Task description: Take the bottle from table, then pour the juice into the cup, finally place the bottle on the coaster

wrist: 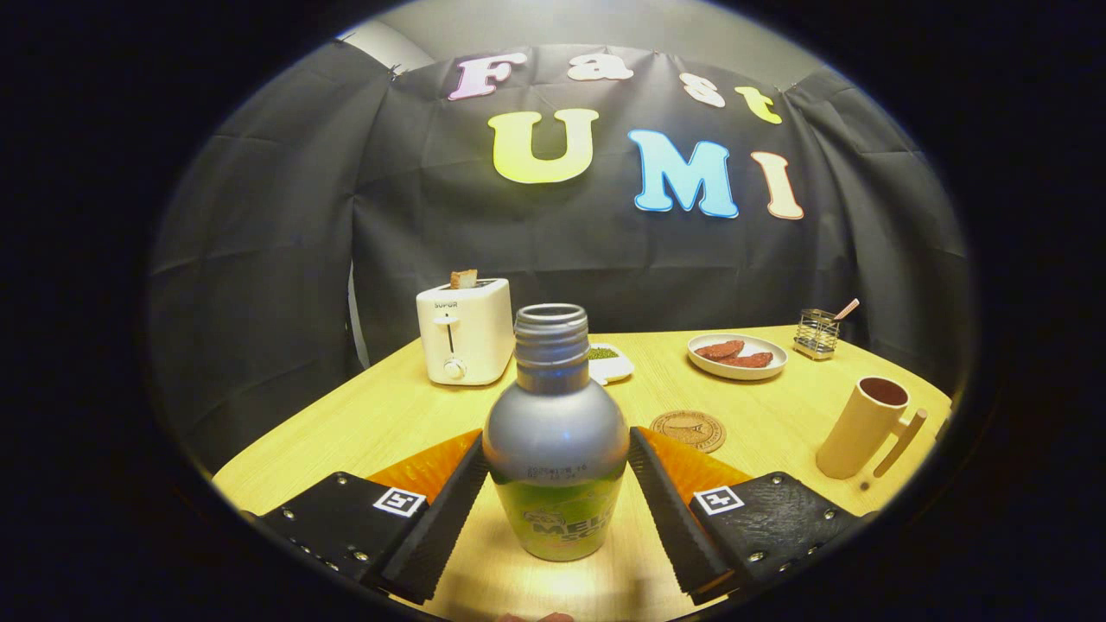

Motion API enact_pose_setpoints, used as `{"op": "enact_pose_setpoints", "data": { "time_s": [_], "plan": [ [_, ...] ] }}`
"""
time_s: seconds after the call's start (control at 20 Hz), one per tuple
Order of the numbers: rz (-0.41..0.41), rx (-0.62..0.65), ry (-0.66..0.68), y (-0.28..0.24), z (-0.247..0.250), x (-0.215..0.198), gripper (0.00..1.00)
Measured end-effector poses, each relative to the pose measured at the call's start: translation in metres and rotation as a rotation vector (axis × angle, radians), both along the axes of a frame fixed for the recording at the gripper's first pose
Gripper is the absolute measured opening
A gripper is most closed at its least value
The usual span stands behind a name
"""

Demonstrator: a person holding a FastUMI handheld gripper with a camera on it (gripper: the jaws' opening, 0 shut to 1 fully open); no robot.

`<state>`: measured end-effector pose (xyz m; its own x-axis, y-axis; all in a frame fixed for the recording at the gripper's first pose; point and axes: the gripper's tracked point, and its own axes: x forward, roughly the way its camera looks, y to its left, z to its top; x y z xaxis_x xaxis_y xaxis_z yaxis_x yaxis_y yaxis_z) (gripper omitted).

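Tongs (556, 471) pinching upright bottle (556, 432), bare table (363, 423) around, coaster (688, 430) just beyond.

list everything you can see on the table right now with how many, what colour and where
bottle: one, silver over green, uncapped, upright between the fingers
coaster: one, brown, just beyond the bottle
cup: one, cream, handled, beside the coaster
plate: one, white, holds reddish food, at the back
toaster: one, white, toast poking out, at the back
dish: one, white, green contents, behind the bottle
wire holder: one, metal, next to the plate
table: one, light wood
tool: one, fingers against the bottle's sides
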<state>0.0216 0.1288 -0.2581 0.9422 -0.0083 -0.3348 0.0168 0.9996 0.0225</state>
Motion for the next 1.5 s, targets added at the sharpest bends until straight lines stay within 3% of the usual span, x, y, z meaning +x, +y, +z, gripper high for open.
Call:
{"op": "enact_pose_setpoints", "data": {
  "time_s": [0.7, 0.9, 1.3, 1.5],
  "plan": [
    [0.007, 0.015, 0.107, 0.001, -0.036, -0.01, 0.97],
    [0.015, 0.029, 0.126, 0.003, -0.038, -0.01, 0.82],
    [0.074, 0.034, 0.181, 0.01, -0.037, -0.013, 0.76],
    [0.059, 0.053, 0.207, 0.01, -0.03, -0.008, 0.73]
  ]
}}
